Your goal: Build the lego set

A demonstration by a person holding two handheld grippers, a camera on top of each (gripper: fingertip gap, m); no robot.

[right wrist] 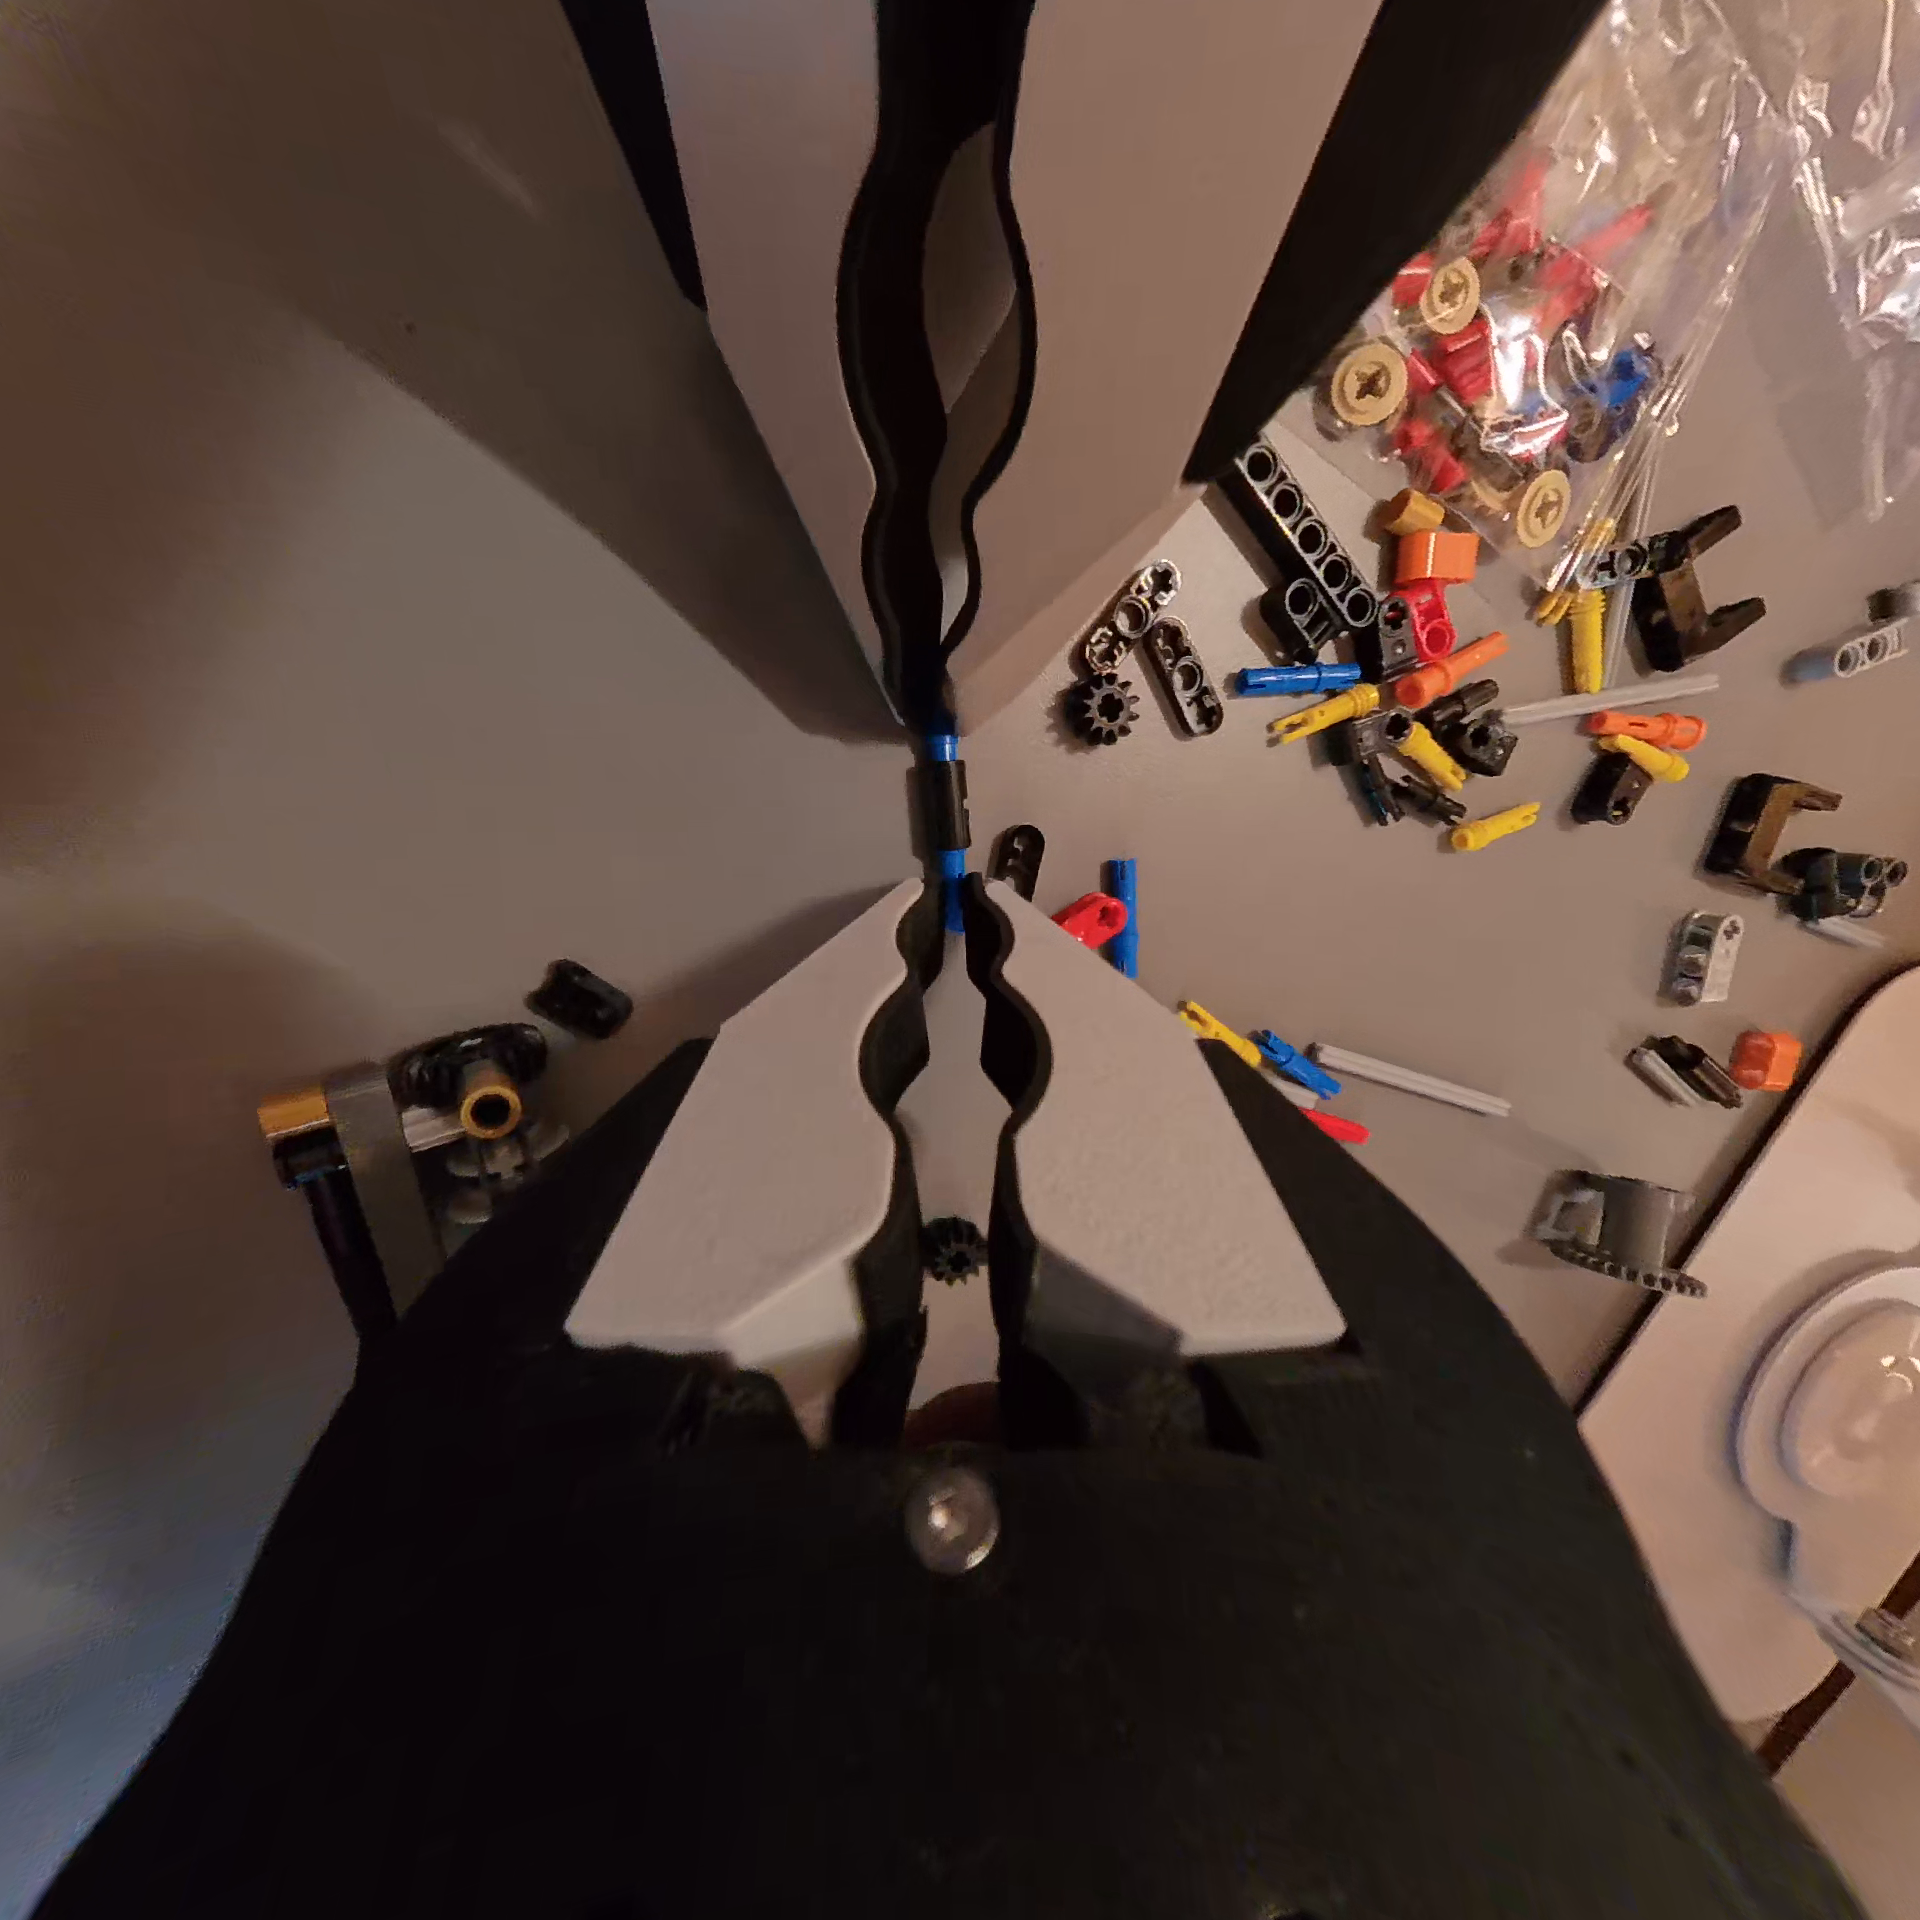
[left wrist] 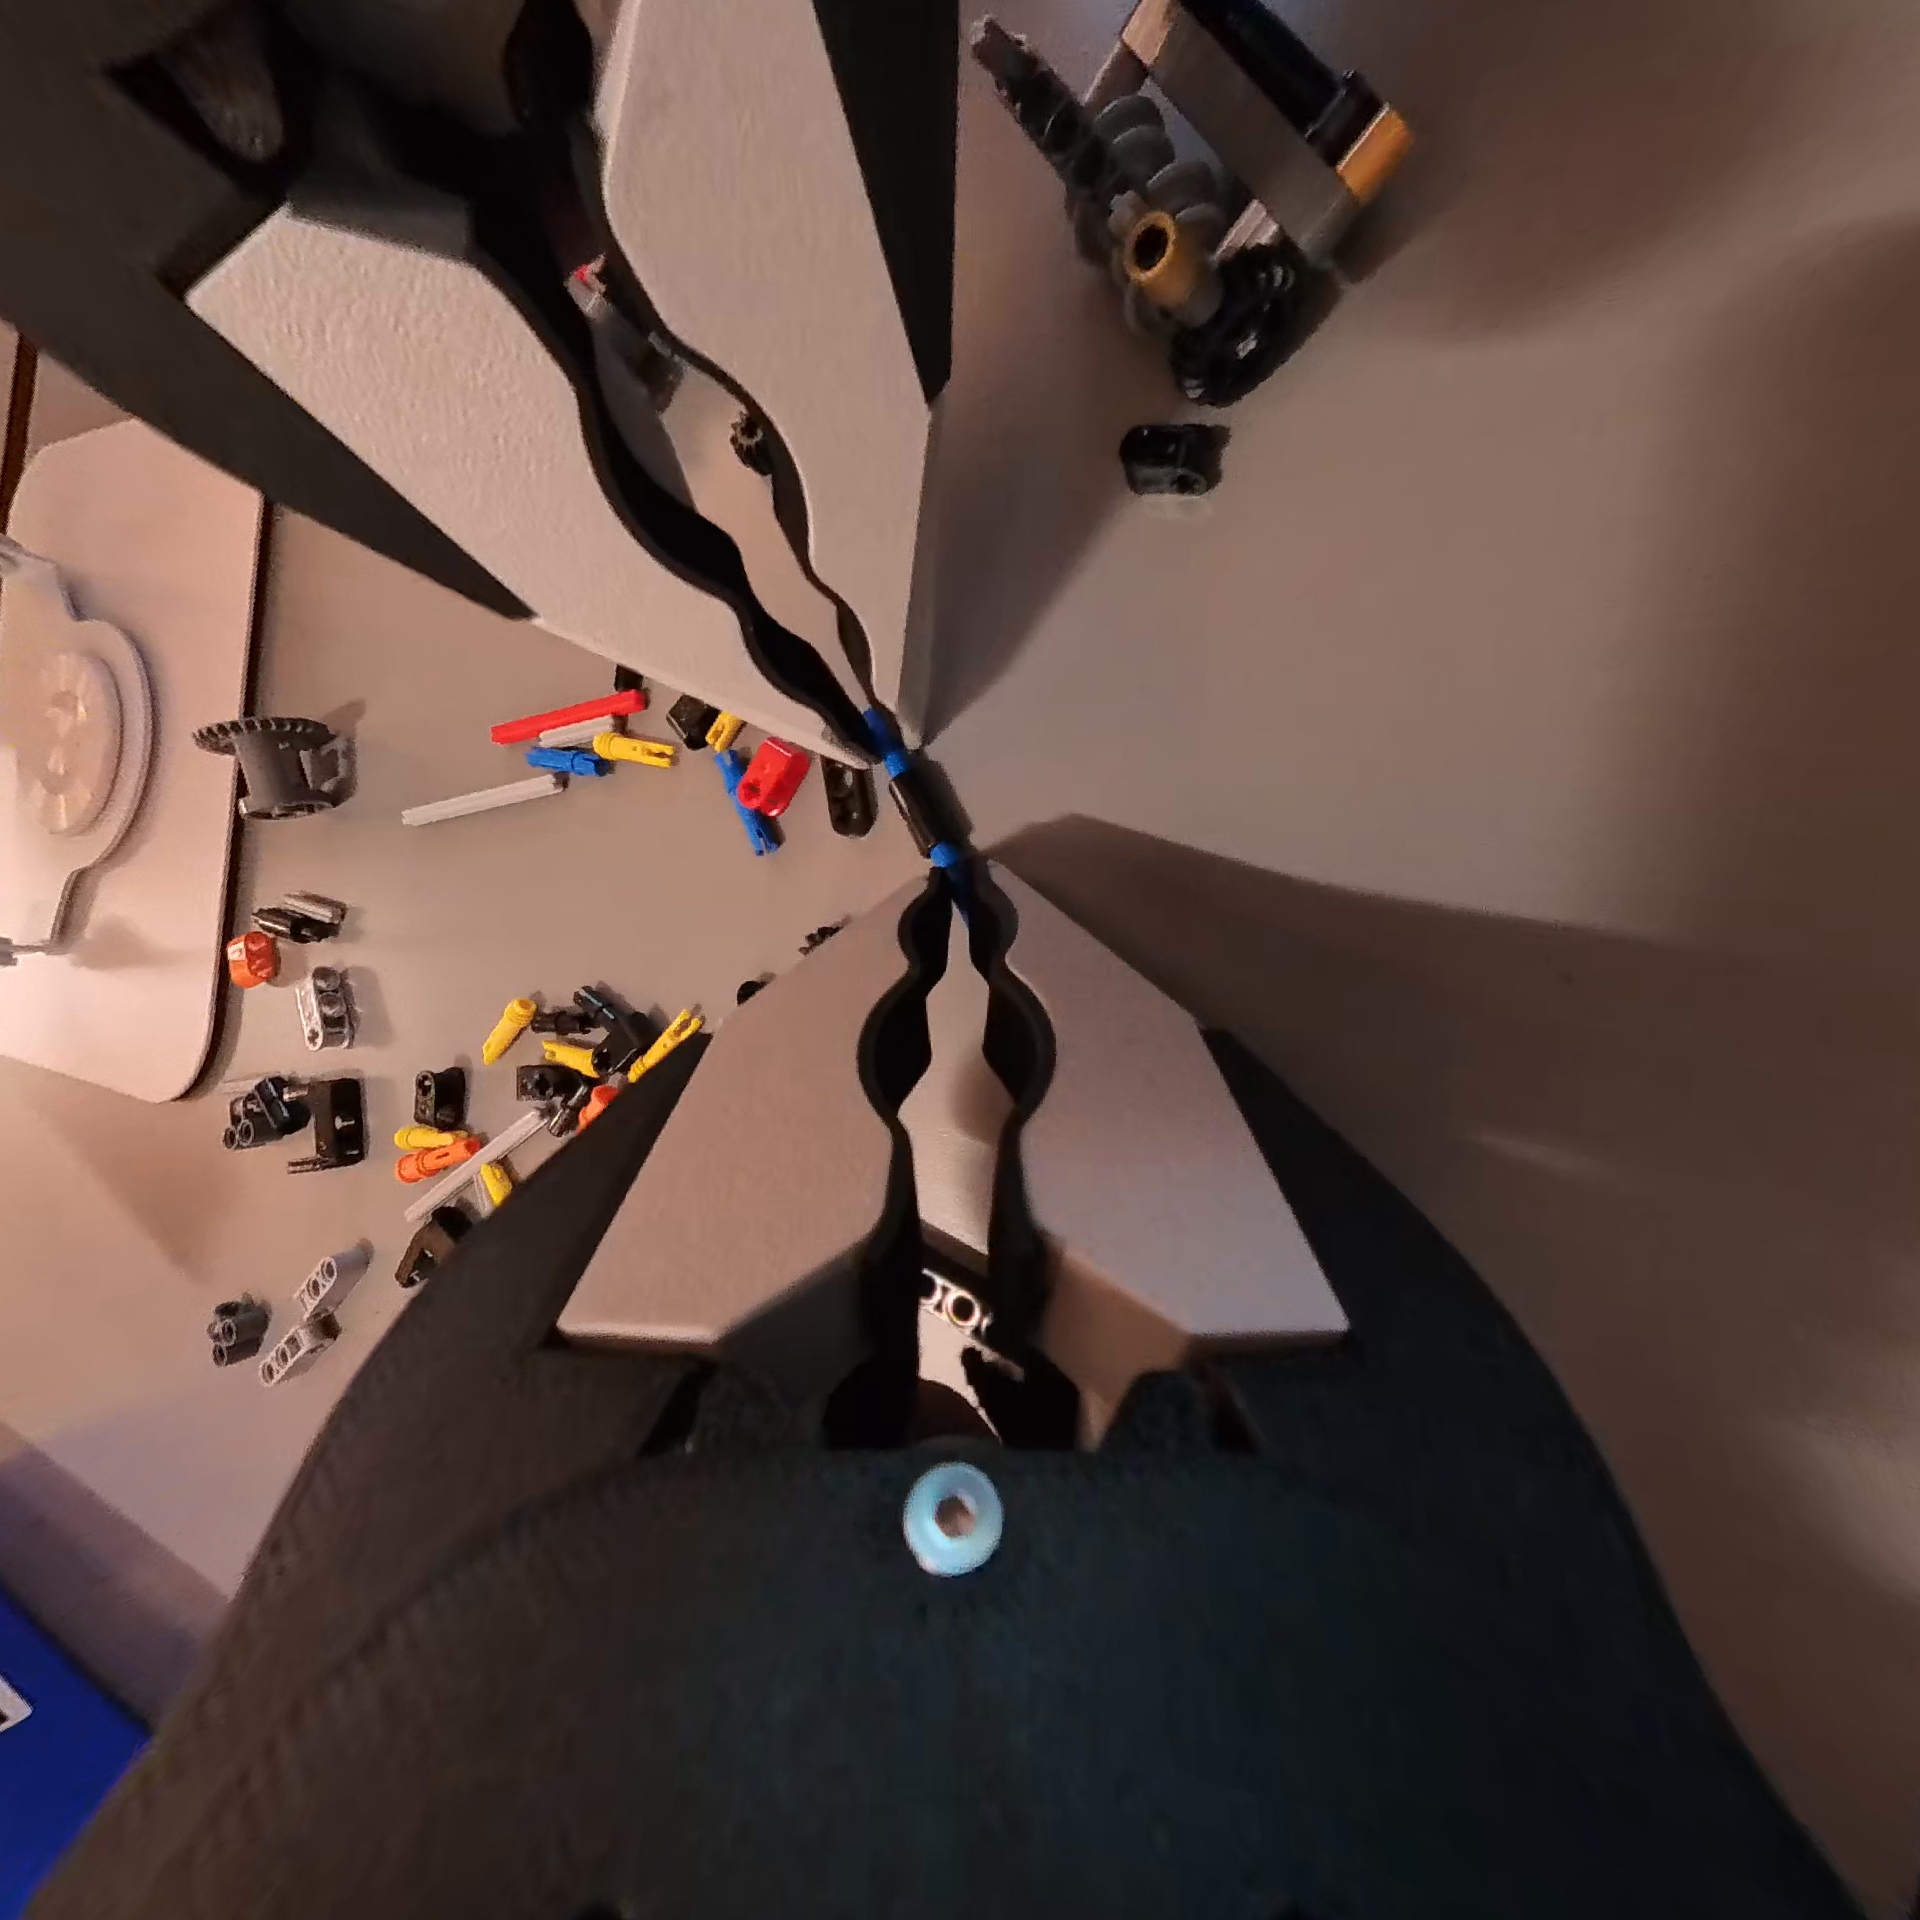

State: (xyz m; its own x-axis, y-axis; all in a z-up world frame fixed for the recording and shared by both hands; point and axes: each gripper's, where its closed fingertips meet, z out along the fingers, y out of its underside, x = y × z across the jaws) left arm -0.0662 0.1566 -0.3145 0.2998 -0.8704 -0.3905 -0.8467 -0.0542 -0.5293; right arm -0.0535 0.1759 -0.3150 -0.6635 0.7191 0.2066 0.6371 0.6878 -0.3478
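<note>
Both grippers meet tip to tip above the grey table. Between them is a small black connector sleeve point(left wrist: 920, 805) point(right wrist: 940, 805) with a blue pin sticking out of each end. My left gripper point(left wrist: 951, 883) is shut on the blue pin at its end. My right gripper point(right wrist: 951, 904) is shut on the blue pin at the opposite end. In each view the other gripper comes in from the top. A partly built grey, black and gold assembly point(left wrist: 1195, 208) point(right wrist: 416, 1132) rests on the table beside them.
Loose coloured pins, axles and black connectors point(left wrist: 520, 1091) point(right wrist: 1455, 727) lie scattered on the table. A clear bag of parts point(right wrist: 1507, 364) lies beyond them. A dark toothed ring part point(left wrist: 275, 764) point(right wrist: 1616, 1226) sits near a pale board point(left wrist: 125, 582) point(right wrist: 1662, 1403). A small black piece point(left wrist: 1169, 457) point(right wrist: 579, 997) lies near the assembly. Both grippers' tips are close together, under 4 cm apart. My right tips are roughly 7 centimetres from the small black piece point(right wrist: 579, 997). It turns up in the left wrist view point(left wrist: 1167, 458) as well.
</note>
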